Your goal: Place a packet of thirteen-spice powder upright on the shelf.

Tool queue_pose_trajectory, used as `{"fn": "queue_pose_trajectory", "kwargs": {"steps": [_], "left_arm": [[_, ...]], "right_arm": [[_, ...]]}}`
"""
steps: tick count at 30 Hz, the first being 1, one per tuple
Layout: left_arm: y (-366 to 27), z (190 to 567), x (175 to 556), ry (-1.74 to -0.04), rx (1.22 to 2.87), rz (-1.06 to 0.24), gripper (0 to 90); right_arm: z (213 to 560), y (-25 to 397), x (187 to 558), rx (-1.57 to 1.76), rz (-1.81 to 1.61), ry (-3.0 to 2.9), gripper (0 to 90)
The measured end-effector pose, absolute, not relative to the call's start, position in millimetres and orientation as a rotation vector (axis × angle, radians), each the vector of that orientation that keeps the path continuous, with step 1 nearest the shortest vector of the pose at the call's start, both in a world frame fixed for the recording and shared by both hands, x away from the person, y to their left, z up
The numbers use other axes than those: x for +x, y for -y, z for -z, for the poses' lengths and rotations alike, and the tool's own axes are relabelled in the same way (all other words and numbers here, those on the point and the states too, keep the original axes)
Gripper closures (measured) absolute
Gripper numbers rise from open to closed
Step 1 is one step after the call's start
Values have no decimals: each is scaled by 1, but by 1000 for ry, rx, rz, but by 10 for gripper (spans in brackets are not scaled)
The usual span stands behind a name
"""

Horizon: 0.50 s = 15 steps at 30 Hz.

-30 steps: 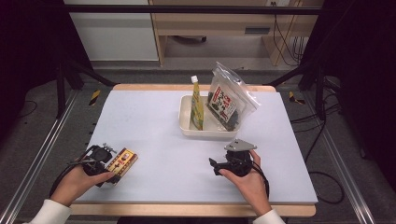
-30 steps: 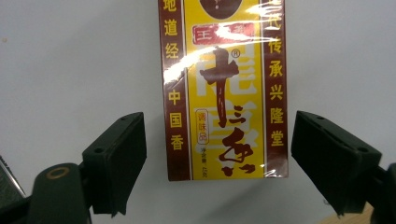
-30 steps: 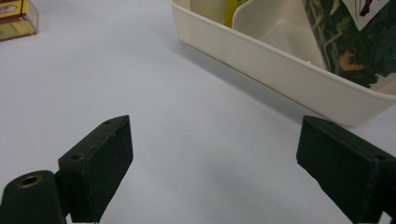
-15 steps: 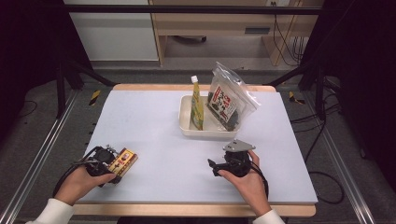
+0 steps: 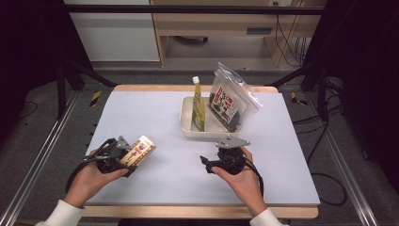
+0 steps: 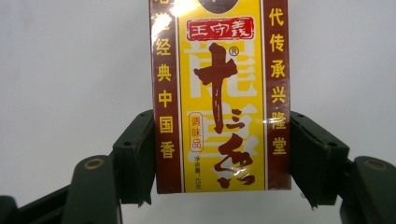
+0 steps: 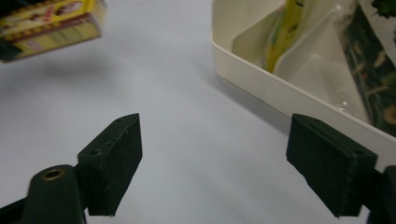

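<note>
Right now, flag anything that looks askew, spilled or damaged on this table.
Nothing is spilled or damaged. The clear snack bag leans tilted over the far right rim of the white tray, sticking well above it. The yellow tube stands upright inside. The left gripper holds the yellow box squarely.

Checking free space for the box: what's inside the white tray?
The white tray holds a yellow tube and a clear snack bag. The bag hides the floor beneath it.
</note>
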<state>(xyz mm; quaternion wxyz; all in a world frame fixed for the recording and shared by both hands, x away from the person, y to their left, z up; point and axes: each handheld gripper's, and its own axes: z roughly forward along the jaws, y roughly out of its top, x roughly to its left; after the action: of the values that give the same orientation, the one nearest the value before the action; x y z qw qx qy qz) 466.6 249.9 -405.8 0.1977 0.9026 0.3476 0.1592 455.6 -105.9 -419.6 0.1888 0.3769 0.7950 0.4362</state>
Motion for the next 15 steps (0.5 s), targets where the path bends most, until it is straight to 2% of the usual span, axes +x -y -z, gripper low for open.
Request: {"fn": "queue_pose_trajectory", "kwargs": {"steps": [7, 10, 15], "left_arm": [[-206, 400, 477, -752, 2481, -548, 316], [-181, 404, 478, -653, 2444, -603, 316], [-164, 409, 469, -546, 2410, -652, 316]], "right_arm": [[402, 92, 465, 1083, -1296, -2282, 244], [391, 90, 474, 1119, -1346, -2298, 291], [379, 85, 481, 1131, -1388, -2330, 364]]}}
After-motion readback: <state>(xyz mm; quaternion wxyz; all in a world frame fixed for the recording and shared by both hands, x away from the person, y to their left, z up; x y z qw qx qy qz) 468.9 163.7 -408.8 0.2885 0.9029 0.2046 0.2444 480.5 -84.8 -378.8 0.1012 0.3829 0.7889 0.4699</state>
